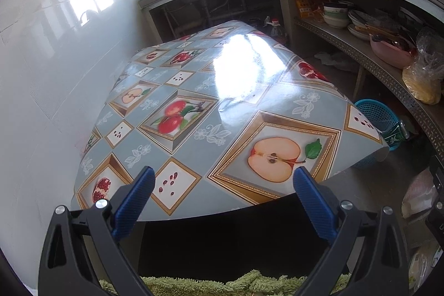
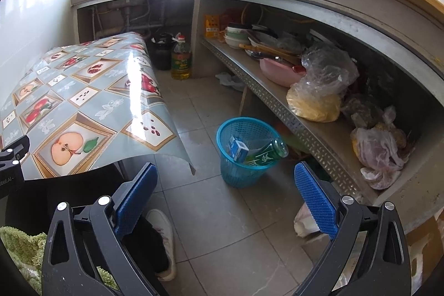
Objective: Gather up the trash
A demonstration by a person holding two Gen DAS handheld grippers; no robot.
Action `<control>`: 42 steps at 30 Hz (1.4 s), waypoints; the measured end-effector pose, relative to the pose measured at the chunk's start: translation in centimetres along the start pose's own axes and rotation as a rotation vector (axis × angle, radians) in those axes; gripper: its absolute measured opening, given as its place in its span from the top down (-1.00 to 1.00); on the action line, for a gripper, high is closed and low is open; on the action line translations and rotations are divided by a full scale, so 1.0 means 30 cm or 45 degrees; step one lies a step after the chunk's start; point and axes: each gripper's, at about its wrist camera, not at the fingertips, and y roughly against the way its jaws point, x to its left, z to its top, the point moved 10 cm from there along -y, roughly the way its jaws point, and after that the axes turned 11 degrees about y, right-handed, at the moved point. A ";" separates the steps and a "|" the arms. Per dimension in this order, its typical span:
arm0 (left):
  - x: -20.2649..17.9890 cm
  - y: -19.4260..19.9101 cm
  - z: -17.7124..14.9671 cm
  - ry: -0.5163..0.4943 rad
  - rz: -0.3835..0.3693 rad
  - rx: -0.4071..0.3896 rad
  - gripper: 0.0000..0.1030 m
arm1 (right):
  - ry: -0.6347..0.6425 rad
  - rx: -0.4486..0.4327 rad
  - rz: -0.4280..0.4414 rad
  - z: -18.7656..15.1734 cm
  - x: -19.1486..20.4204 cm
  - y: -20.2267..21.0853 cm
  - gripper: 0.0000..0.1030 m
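Trash, a green bottle [image 2: 267,153] and carton [image 2: 238,147], is seen dropped in the blue basket [image 2: 244,129] on the floor right of the table [image 1: 211,90]; left gripper [image 1: 223,185] and right gripper [image 2: 226,182] are held spread wide, empty.

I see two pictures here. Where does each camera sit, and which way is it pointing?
Left wrist view: sits on the left hand-held gripper, open and empty, facing across the fruit-print tablecloth toward the counter; no body part is clearly visible.
Right wrist view: sits on the right hand-held gripper, open and empty, angled down at the tiled floor and the blue basket holding a green bottle and a carton; the person's shoe shows.
Shared: the tablecloth, basket and dish shelf.
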 end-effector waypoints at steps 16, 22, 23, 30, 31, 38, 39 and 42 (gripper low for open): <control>-0.044 0.030 0.002 -0.039 -0.052 -0.032 -0.89 | 0.000 -0.016 -0.018 0.003 -0.008 0.013 -0.85; -0.050 0.034 0.000 -0.040 -0.052 -0.030 -0.89 | -0.005 -0.015 -0.017 0.000 -0.010 0.016 -0.85; -0.050 0.034 0.000 -0.040 -0.052 -0.029 -0.89 | -0.005 -0.016 -0.017 0.001 -0.008 0.017 -0.85; -0.050 0.035 -0.002 -0.042 -0.051 -0.027 -0.89 | -0.007 -0.019 -0.022 0.002 -0.007 0.020 -0.85; -0.051 0.035 -0.003 -0.043 -0.051 -0.027 -0.89 | -0.006 -0.019 -0.023 0.002 -0.008 0.020 -0.85; -0.045 0.028 -0.005 -0.041 -0.050 -0.021 -0.89 | -0.005 -0.022 -0.022 0.003 -0.008 0.020 -0.85; -0.045 0.028 -0.005 -0.042 -0.049 -0.020 -0.89 | -0.005 -0.022 -0.022 0.003 -0.007 0.021 -0.85; -0.043 0.028 -0.005 -0.041 -0.048 -0.019 -0.89 | -0.006 -0.022 -0.023 0.004 -0.006 0.022 -0.85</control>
